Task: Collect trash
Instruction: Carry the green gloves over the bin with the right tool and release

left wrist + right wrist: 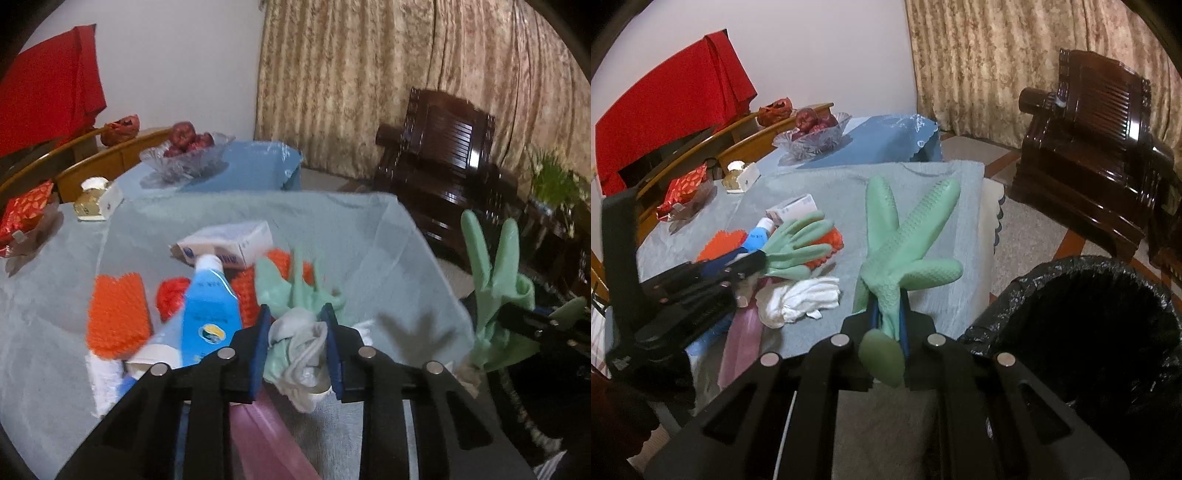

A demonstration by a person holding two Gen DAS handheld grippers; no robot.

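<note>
My left gripper (295,319) is shut on the crumpled cuff of a green rubber glove (284,288) just above the grey-clothed table (48,332). The right wrist view shows that left gripper (760,259) with the glove's fingers (799,240) fanning out past it. My right gripper (887,308) is shut on a second green glove (908,236), fingers pointing up; it appears at the right edge of the left wrist view (491,266). On the table lie a blue tube (210,306), a white box (229,243), orange foam mesh (118,314), a white cloth (801,299) and a pink strip (258,424).
A bin lined with a black bag (1071,314) stands on the floor right of the table. A glass bowl of red fruit (812,133) sits at the far end. A dark wooden armchair (1100,147) stands by the curtain. Wooden chair backs (92,162) line the left side.
</note>
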